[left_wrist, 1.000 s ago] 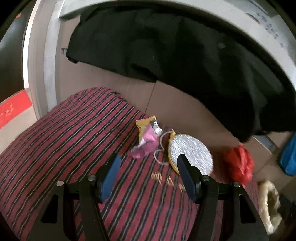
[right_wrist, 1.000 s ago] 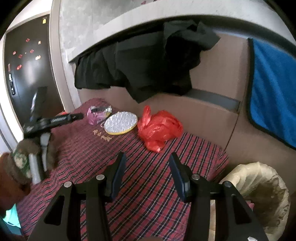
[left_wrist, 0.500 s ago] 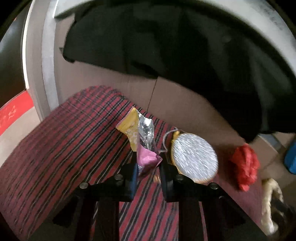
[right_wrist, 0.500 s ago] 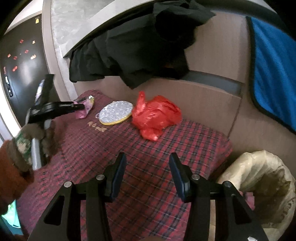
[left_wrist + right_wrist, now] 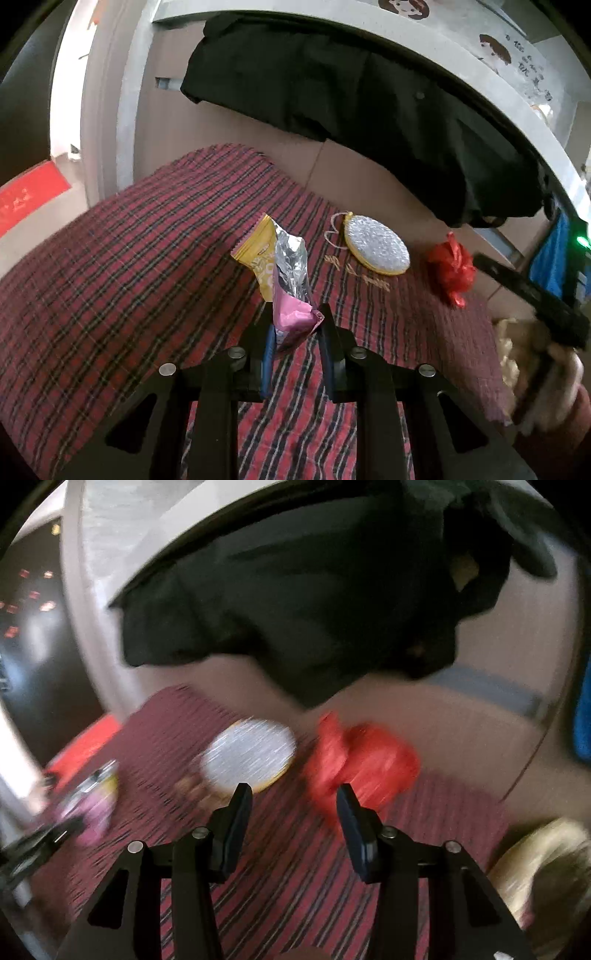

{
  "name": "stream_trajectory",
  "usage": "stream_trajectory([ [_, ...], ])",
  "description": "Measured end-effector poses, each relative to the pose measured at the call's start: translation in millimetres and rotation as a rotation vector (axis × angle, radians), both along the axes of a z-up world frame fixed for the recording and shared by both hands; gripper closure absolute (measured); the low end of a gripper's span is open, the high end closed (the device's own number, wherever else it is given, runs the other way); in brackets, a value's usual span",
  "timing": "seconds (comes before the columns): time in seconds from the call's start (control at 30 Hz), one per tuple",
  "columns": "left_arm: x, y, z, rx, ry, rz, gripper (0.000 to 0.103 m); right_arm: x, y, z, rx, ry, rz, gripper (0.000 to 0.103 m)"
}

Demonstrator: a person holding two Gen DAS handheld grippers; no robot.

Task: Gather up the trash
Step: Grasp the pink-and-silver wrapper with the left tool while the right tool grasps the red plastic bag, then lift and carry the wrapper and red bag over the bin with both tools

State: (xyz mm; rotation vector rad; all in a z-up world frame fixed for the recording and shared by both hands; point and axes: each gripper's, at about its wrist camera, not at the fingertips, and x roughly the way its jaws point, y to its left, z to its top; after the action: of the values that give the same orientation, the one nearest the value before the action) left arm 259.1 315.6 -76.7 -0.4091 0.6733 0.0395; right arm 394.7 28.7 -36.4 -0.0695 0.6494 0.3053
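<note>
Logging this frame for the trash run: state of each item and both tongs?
pink and yellow foil snack wrapper: lifted, pinched upright
left tongs: shut on wrapper
right tongs: open, empty
crumpled red plastic bag: lying on the plaid cloth
round silver-and-yellow scrub pad: lying flat

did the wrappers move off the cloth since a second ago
Yes. The wrappers sit raised above the cloth in the shut left tongs, away from the silver disc they lay beside.

Glossy foil-lined plastic snack wrappers (image 5: 286, 273); matt woven plaid cloth (image 5: 129, 258); crinkly red plastic bag (image 5: 452, 267); glittery round pad (image 5: 376, 249).
</note>
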Motion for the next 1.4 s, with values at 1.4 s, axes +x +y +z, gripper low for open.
stream_trajectory([
  [1.4, -62.2, -132.6, 61.6, 0.143, -0.140, -0.126, 0.081, -113.4, -92.5, 17.7, 0.126, 0.018, 0.096, 0.053],
])
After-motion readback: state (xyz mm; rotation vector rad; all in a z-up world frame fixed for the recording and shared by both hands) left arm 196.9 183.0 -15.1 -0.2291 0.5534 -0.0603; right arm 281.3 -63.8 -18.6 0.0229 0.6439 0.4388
